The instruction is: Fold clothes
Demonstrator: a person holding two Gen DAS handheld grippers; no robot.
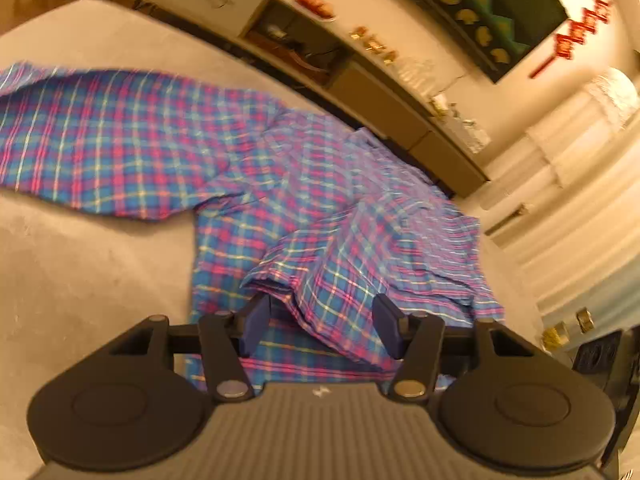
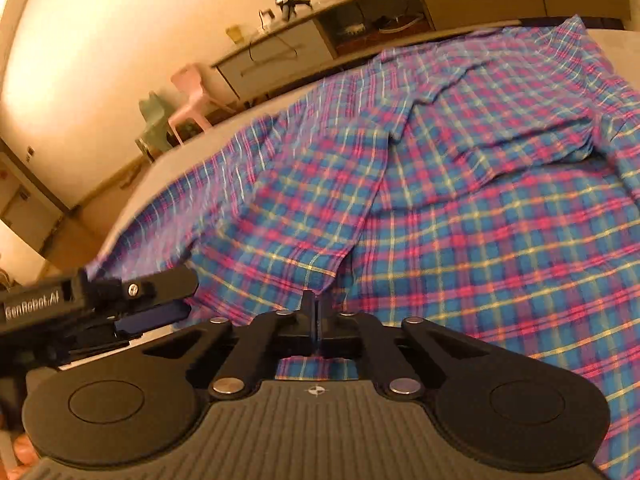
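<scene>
Left wrist view: left gripper (image 1: 322, 326) with fingers spread wide, blue pads (image 1: 256, 324) apart, nothing pinched. A raised fold of the plaid shirt (image 1: 280, 184) sits between and just beyond the fingertips; whether the cloth touches the pads cannot be told. Shirt blue with pink and yellow checks, spread over a grey bed surface (image 1: 80, 264). One sleeve (image 1: 100, 140) runs out flat to the far left. Body of the shirt rumpled, heaped toward the right. Far side: long low cabinet (image 1: 360, 84) along the wall, small items on top, blurred.

Right wrist view: right gripper (image 2: 316, 312) with fingers pressed together, pinching a hem edge of the plaid shirt (image 2: 480, 220) at the tips. Cloth lifts in a ridge from the pinch toward the far side. Left gripper (image 2: 152, 300) enters from the left, near the shirt's left edge, its blue pad showing. Pink chair (image 2: 192, 96) and pale green chair (image 2: 154, 120) far left by the wall.
</scene>
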